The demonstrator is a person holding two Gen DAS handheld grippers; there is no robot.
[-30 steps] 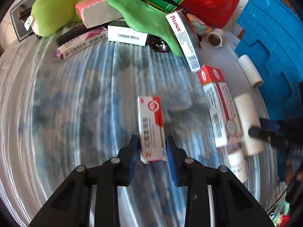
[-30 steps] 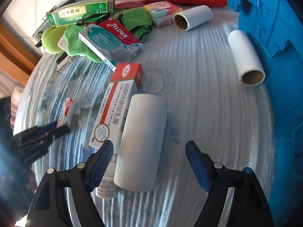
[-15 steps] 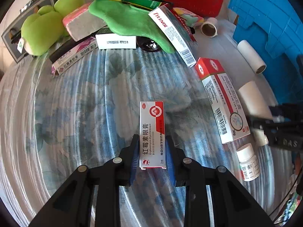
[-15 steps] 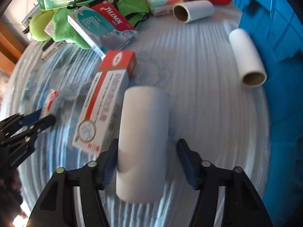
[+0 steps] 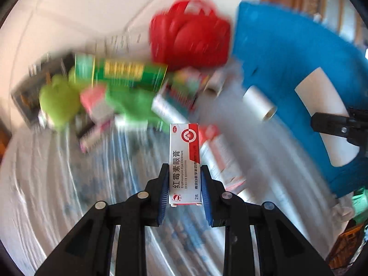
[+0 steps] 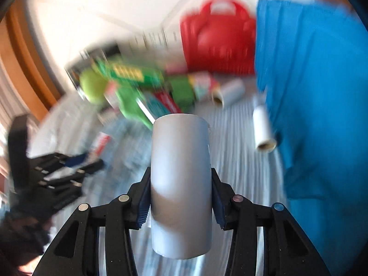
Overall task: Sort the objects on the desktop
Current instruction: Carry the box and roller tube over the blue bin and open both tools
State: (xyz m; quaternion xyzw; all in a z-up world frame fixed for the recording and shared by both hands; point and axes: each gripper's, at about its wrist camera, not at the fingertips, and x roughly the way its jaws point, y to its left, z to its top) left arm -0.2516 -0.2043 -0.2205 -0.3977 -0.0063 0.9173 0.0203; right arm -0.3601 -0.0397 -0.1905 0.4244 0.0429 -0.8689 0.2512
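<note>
The left gripper [image 5: 184, 184] is pinching a small red-and-white eye ointment box [image 5: 184, 161] by its two long sides, near the lower end, its jaws nearly together with the carton upright between them. The box is hanging clear of the floral tablecloth [image 5: 57, 195], on the near side of the blue basket [image 5: 287, 57] and to its left.

The right gripper [image 6: 180, 197] is closing its jaws on a white roll [image 6: 180, 172], the blue pads pressing on both flanks of the cylinder around its lower half. That roll is being carried just left of the blue basket too, and above the cloth.

Both items are looking light. The carton is probably thin card, so it is likely to crush or skew under a hard squeeze; gripping across the narrow width near one end, as here, is leaving most of it cantilevered, though its weight seems trifling. The roll seems stiffer but smooth and round, so it could slip or pivot between flat pads; holding it nearer its middle would be steadier.

Two more rolls [image 6: 262, 126] are lying against the basket's left edge, and a red basket [image 6: 218, 41] is standing behind it.
</note>
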